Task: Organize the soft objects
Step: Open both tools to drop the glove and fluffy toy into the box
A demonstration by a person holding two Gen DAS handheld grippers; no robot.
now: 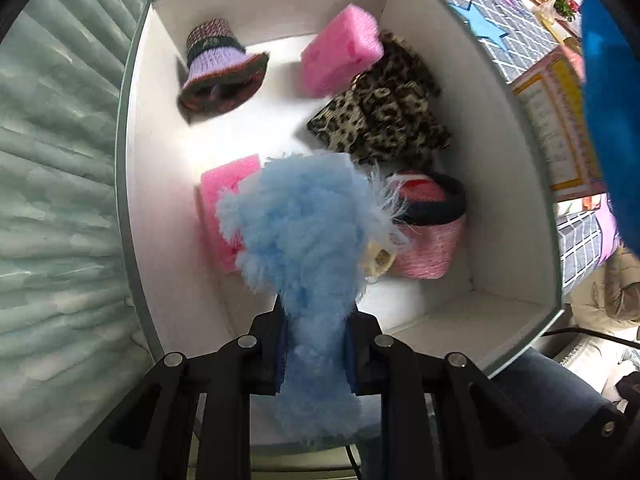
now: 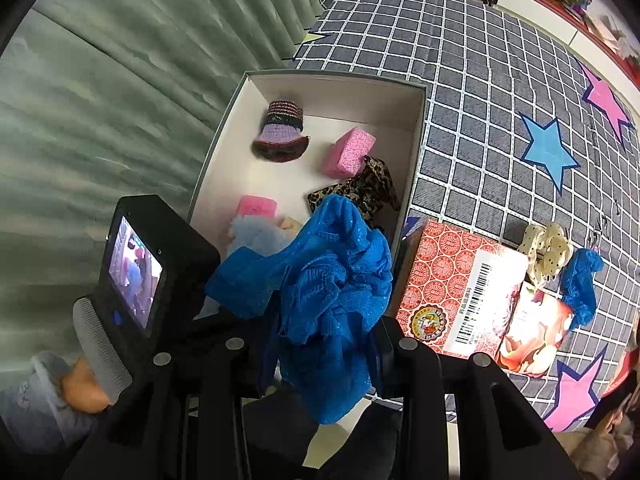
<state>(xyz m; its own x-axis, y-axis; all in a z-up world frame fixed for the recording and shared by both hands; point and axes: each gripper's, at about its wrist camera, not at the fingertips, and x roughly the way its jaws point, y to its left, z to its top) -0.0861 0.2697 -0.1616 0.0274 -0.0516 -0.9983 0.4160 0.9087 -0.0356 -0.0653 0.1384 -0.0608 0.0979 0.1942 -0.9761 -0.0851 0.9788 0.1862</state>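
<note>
Left gripper [image 1: 316,344]: clamping a fluffy light-blue piece [image 1: 296,224], pointing straight down into the white box [image 1: 516,184]; fluff is hanging above the near half of the box floor.
Right gripper [image 2: 324,356]: pinching a crumpled blue mesh cloth [image 2: 320,280], which is bulging up over the jaws just outside the box's near right corner.
Box contents: knitted purple hat [image 1: 218,68] is lying toward the far left corner; one pink sponge [image 1: 340,56] is leaning near the far wall on a leopard-print cloth [image 1: 384,116]; a second pink sponge [image 1: 224,208] is sitting by the left wall; a pink knitted basket [image 1: 432,228] is resting toward the near right corner.
Risk, fluff: it is likely dropping onto the sponge and basket rather than bare floor, so it may be piling up and leaning against them.
Risk, fibres: long hairs may be catching on the pads at release and lifting back out.
Risk, crowding: both grippers are hovering close at the near edge; mesh could be snagging the left tool.
Around: red patterned carton [image 2: 452,280] is standing against the box's right wall on the checked cloth [image 2: 480,92].
Remaining outside: polka-dot scrunchie [image 2: 548,248] and another blue mesh piece [image 2: 580,284] are lying beyond the carton.
</note>
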